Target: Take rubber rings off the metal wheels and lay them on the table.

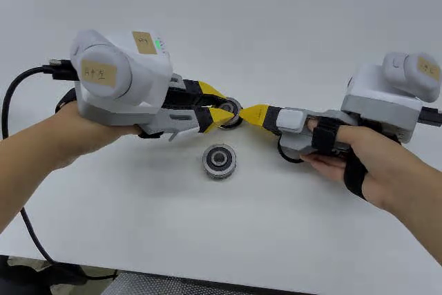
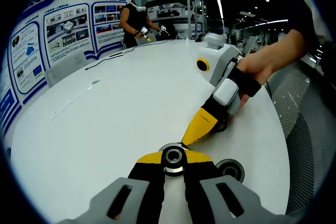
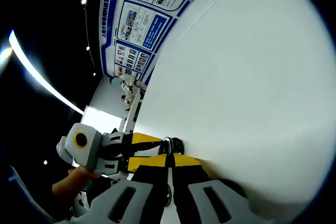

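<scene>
Nearest the person, a loose metal wheel (image 1: 219, 161) lies flat on the white bench (image 1: 290, 25). Just beyond it the left gripper (image 1: 224, 105) pinches a second wheel (image 2: 174, 159) between its yellow jaws. The right gripper (image 1: 252, 114), jaws drawn together, touches that wheel's rim; whether it grips the rubber ring cannot be told

The table (image 1: 228, 226) is showing a smooth, matt white top. The near wheel (image 1: 219, 161) is gleaming with bright metal at its hub, between dull black bands that look like rubber. The left gripper (image 1: 224, 105) and right gripper (image 1: 253, 114) are wearing smooth white plastic shells with a slight sheen, matt yellow tips and tan paper labels (image 1: 98, 72). A black cloth strap (image 1: 324, 134) is crossing the right hand (image 1: 345, 160).
</scene>
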Motion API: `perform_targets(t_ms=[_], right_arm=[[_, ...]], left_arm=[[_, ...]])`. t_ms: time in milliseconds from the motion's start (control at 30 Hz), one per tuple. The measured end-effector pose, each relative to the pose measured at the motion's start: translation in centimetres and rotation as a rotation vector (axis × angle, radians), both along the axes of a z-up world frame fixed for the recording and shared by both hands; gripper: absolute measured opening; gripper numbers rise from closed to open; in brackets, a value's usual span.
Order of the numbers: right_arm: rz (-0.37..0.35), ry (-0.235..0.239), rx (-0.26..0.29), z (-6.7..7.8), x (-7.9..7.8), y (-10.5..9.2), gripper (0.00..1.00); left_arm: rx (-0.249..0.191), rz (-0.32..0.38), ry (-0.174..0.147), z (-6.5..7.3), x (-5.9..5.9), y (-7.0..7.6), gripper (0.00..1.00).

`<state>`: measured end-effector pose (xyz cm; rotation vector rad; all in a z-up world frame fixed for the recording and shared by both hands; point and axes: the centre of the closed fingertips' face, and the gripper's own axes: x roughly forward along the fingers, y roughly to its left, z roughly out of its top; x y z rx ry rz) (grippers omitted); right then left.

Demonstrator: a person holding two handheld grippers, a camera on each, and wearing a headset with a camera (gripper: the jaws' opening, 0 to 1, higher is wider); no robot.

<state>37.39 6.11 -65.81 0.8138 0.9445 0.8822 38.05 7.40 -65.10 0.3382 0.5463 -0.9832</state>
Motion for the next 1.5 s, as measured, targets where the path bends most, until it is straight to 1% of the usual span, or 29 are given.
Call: perform_targets(t_ms=[200, 300, 467, 800, 1133, 1500], right_arm=[[-0.002, 0.010, 0.000, 0.10, 0.07, -0.02, 0.02], [-0.001, 0.008, -0.013, 0.13, 0.07, -0.03, 0.02], [-0.018, 0.027, -0.015, 0.20, 0.08, -0.09, 0.01], [-0.006, 0.003, -0.027, 0.62, -0.07, 0.08, 0.00], [0.020, -0.006, -0.040, 0.57, 0.07, 0.47, 0.00], [0.037, -0.037, -0.055, 0.62, 0.07, 0.73, 0.00]], left_arm=[[0.001, 0.000, 0.000, 0.01, 0.01, 0.00, 0.13], [0.000, 0.002, 0.000, 0.02, 0.01, 0.00, 0.13], [0.004, -0.001, -0.004, 0.06, -0.02, -0.01, 0.12], [0.002, -0.002, -0.003, 0.08, -0.09, 0.01, 0.12], [-0.001, -0.004, -0.003, 0.06, -0.06, 0.03, 0.12], [0.000, -0.006, -0.001, 0.01, -0.04, 0.01, 0.12]])
